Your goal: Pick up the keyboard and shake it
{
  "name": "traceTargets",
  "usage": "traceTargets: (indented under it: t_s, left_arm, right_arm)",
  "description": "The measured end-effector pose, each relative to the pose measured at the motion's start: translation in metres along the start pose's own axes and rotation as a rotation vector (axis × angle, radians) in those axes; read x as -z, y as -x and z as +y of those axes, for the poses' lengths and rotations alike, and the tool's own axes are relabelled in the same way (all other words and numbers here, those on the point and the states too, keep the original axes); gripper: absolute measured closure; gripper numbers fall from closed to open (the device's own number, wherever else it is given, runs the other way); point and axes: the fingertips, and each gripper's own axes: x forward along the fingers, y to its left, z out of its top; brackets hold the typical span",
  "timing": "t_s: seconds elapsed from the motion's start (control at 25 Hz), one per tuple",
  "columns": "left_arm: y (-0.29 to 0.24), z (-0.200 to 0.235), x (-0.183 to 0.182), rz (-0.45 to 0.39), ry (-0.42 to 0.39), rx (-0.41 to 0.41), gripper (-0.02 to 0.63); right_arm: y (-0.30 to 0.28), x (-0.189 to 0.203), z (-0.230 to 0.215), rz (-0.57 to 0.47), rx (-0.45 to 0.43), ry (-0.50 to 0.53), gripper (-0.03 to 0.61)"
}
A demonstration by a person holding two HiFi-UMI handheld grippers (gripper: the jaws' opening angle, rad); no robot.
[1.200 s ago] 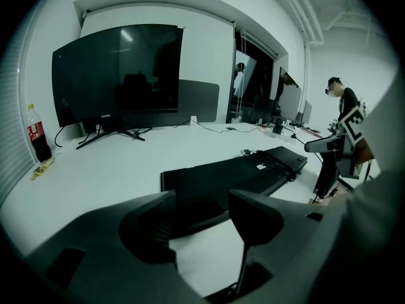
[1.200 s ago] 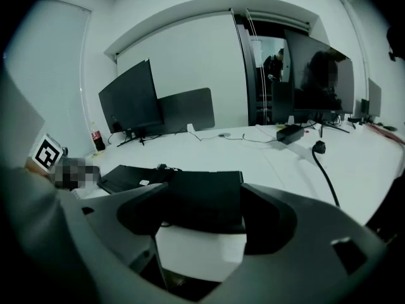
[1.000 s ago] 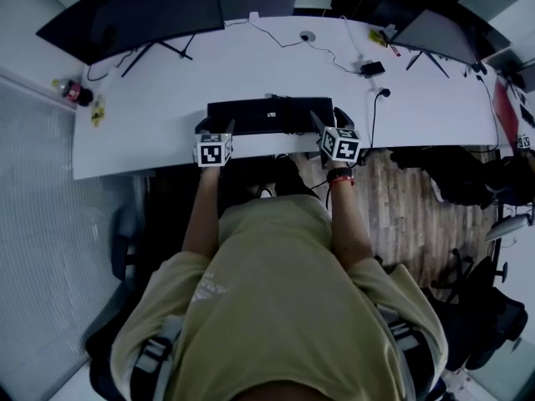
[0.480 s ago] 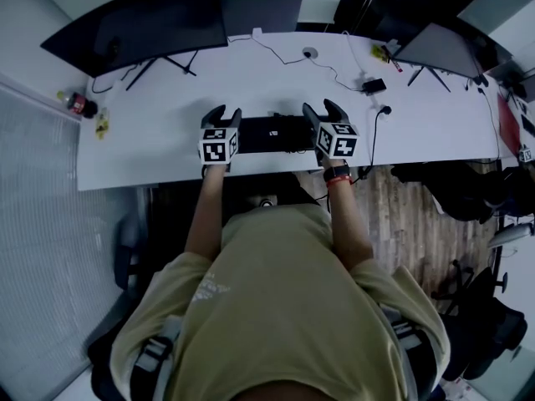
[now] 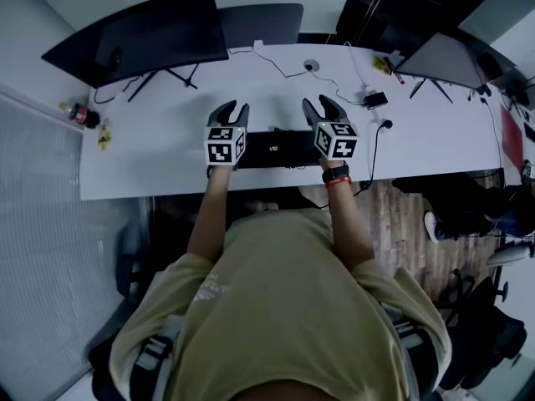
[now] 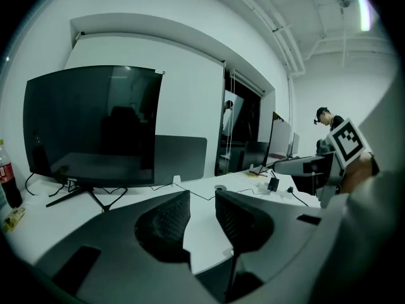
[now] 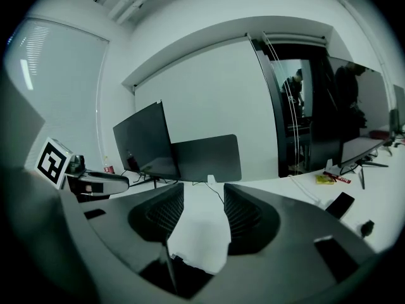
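Observation:
The black keyboard (image 5: 282, 147) lies flat on the white desk (image 5: 159, 153), near its front edge. My left gripper (image 5: 231, 107) reaches over the keyboard's left end and my right gripper (image 5: 319, 101) over its right end, jaws pointing toward the back of the desk. Both pairs of jaws are closing to a narrow gap. In the left gripper view the left gripper (image 6: 202, 198) has only bare desk between its pads. The right gripper view shows the same for the right gripper (image 7: 204, 192), with a dark edge low in the gap.
A large dark monitor (image 5: 142, 27) stands at the back left, a second screen (image 5: 439, 48) at the back right. A cola bottle (image 5: 84, 114) sits at the left end. A phone (image 5: 374, 99) and cables (image 5: 330, 73) lie behind the right gripper.
Both grippers have moved forward from the keyboard's near edge to over its two ends. Their jaws have narrowed. The keyboard has stayed in place on the desk.

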Motion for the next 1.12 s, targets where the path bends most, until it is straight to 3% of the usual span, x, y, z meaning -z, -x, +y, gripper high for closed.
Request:
traceTargets:
  t_s: [0.68,1.12]
  left_arm:
    - [-0.027,0.008,-0.058,-0.076,-0.020,-0.022,0.568]
    - [-0.038,0.019,-0.090,-0.129,-0.016,-0.048,0.594]
  right_arm:
    - [-0.040,-0.054,-0.009,-0.075,-0.021,0.004,0.517]
    - [-0.064,-0.073,-0.008,-0.074,-0.051,0.020,0.555]
